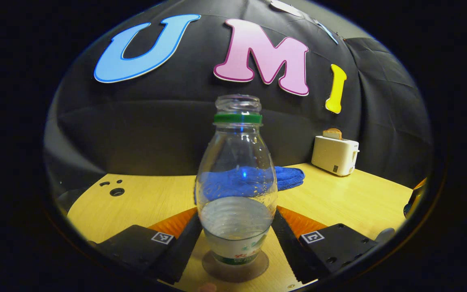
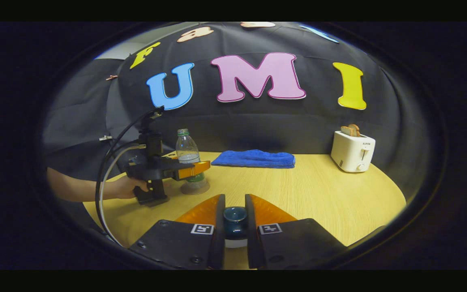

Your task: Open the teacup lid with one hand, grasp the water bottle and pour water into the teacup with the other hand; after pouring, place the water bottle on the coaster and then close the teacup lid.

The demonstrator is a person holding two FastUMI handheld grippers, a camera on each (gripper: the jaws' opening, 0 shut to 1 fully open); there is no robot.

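The clear water bottle (image 1: 237, 182), capless with a green neck ring and a little water at the bottom, stands upright on a round coaster (image 1: 235, 267). My left gripper (image 1: 236, 213) has a finger against each side of it. In the right gripper view the bottle (image 2: 187, 152) and coaster (image 2: 195, 188) stand at the left, with the left gripper (image 2: 197, 170) and a person's hand (image 2: 126, 187) around them. My right gripper (image 2: 234, 202) is shut on the dark blue knob of the teacup lid (image 2: 234, 221). A white rim (image 2: 235, 243) shows just below the knob, and the cup itself is hidden.
A folded blue cloth (image 2: 253, 159) lies at the back of the wooden table (image 2: 318, 194). A white toaster (image 2: 353, 151) with bread in it stands at the back right. Small holes (image 1: 116, 191) mark the table's far left corner.
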